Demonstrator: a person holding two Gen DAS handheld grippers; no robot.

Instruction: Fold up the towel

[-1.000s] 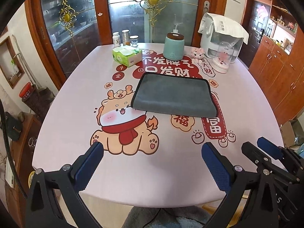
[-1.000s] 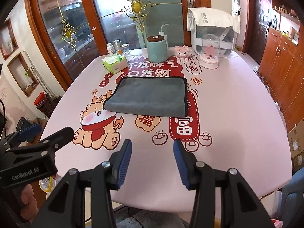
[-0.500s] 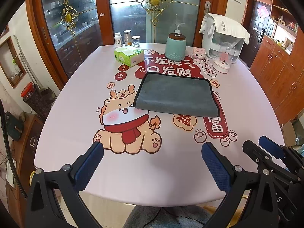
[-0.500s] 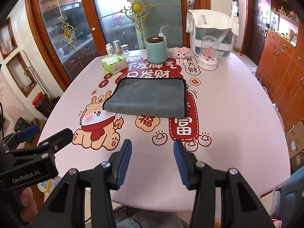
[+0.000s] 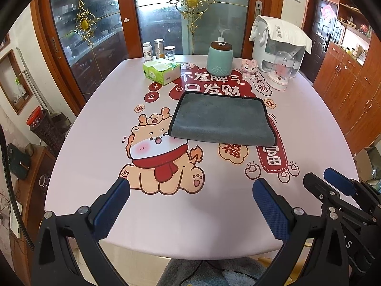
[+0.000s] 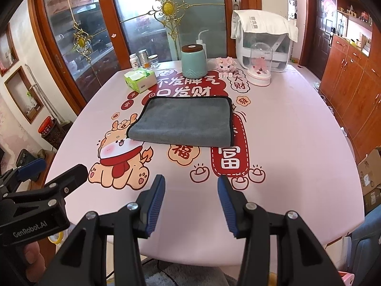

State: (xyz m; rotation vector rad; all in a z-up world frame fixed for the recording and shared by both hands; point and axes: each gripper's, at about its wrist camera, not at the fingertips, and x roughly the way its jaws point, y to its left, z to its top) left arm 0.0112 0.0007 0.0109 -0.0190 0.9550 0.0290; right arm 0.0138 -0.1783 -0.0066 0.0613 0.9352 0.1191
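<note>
Towel (image 5: 221,119) lies flat mid-surface (image 5: 100,128), at 12 o'clock from both grippers, well apart. Left gripper (image 5: 190,200) jaws wide, holding nothing, over near edge. Right gripper (image 6: 190,200) jaws part open, holding nothing. Tissue box (image 5: 162,72) and jar (image 5: 219,58) near far edge; bare surface btwn towel and jaws.

My dining room, seen from the table's near edge

Ahead of me stand wood-framed glass doors (image 5: 190,16) with gilt ornaments; reddish wooden cabinets (image 6: 352,76) line my right, a pale wall (image 5: 16,54) my left, daylight glowing through the frosted panes.
</note>
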